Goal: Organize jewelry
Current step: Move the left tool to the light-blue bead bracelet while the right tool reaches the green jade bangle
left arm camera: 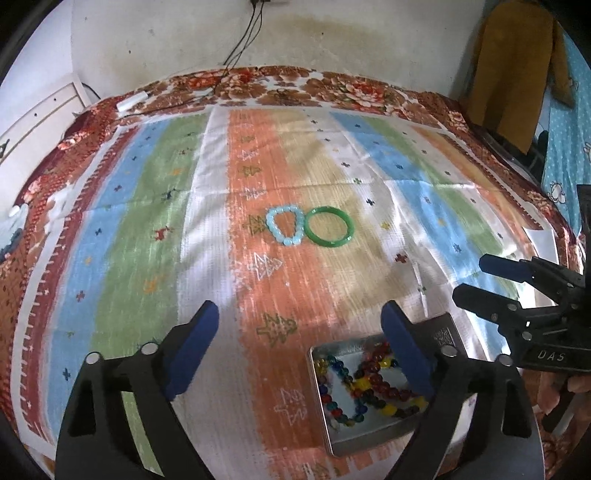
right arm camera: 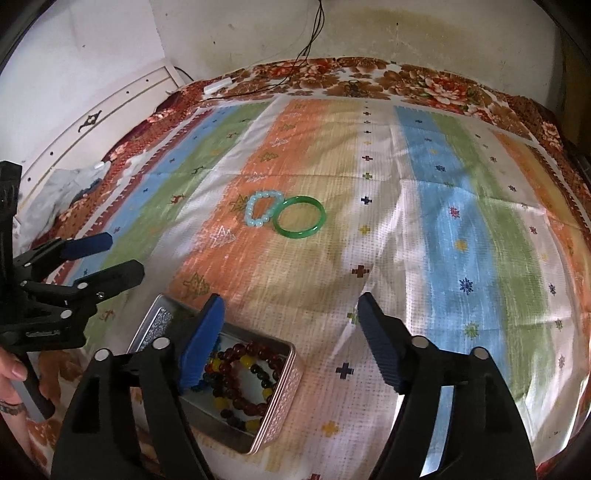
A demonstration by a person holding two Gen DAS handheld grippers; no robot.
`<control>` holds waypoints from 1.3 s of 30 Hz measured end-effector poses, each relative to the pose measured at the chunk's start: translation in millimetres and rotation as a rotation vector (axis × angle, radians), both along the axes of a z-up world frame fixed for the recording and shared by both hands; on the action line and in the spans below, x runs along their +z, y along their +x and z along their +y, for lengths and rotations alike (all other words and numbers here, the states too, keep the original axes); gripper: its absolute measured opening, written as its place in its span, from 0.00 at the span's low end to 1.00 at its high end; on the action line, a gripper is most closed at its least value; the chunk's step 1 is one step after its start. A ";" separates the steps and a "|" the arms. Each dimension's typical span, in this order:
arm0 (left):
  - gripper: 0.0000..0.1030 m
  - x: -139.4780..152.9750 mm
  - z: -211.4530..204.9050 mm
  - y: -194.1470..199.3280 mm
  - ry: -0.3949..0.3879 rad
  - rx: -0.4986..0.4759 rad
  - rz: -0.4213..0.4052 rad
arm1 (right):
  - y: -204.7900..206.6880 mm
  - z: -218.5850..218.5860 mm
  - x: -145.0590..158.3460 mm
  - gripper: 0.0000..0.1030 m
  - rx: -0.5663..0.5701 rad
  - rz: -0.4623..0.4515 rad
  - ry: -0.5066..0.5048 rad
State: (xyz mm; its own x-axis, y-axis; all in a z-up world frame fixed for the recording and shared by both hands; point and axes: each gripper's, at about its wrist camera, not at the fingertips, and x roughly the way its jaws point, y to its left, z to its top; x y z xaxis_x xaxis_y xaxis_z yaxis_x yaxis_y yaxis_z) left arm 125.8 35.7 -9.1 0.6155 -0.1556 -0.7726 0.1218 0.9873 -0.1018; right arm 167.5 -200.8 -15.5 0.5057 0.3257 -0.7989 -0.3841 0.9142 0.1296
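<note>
- Left hand-held gripper (left arm camera: 300, 334): jaws spread wide apart, nothing between them. Its blue fingertips (left arm camera: 195, 347) fill the lower part of the left wrist view; in the right wrist view it appears at the left edge of the frame.
- Right hand-held gripper (right arm camera: 291, 338): jaws likewise wide apart and empty. In the left wrist view it appears at the right edge of the frame.
- Metal tin (left arm camera: 334, 441): open, rectangular, lying on the striped cloth (left arm camera: 147, 221) at the lower centre-right of the left wrist view and lower left of the right wrist view. The inner fingertip of each hand-held gripper overlaps it in that gripper's own view; contact cannot be told.
- Beaded bracelets (right arm camera: 251, 376): dark red, yellow, blue and green beads, lying inside the metal tin.
- Pale blue bead bracelet (left arm camera: 285, 226): flat on the orange stripe near the centre of the frame, well apart from the metal tin.
- Green bangle (left arm camera: 328, 231): flat on the striped cloth, just right of the pale blue bead bracelet, the two touching or nearly so.
- Black cable (left arm camera: 243, 33): hangs down the wall at the top of the frame.
</note>
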 end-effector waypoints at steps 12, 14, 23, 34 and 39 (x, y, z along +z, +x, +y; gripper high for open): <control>0.94 -13.5 6.7 25.4 0.020 0.039 0.025 | 28.1 -4.9 -11.7 0.82 -0.059 -0.018 -0.034; 0.94 -14.3 6.8 30.2 0.030 0.044 0.026 | 32.1 -3.8 -12.2 0.82 -0.061 -0.023 -0.039; 0.94 -17.9 8.9 59.7 0.077 0.051 0.017 | 53.2 2.1 -14.4 0.82 -0.070 -0.019 -0.045; 0.94 -31.7 16.6 86.0 0.086 0.068 0.041 | 70.5 5.8 -17.9 0.82 -0.082 -0.015 -0.049; 0.94 -31.8 17.0 94.9 0.074 0.065 0.033 | 77.8 9.4 -21.0 0.82 -0.074 -0.007 -0.045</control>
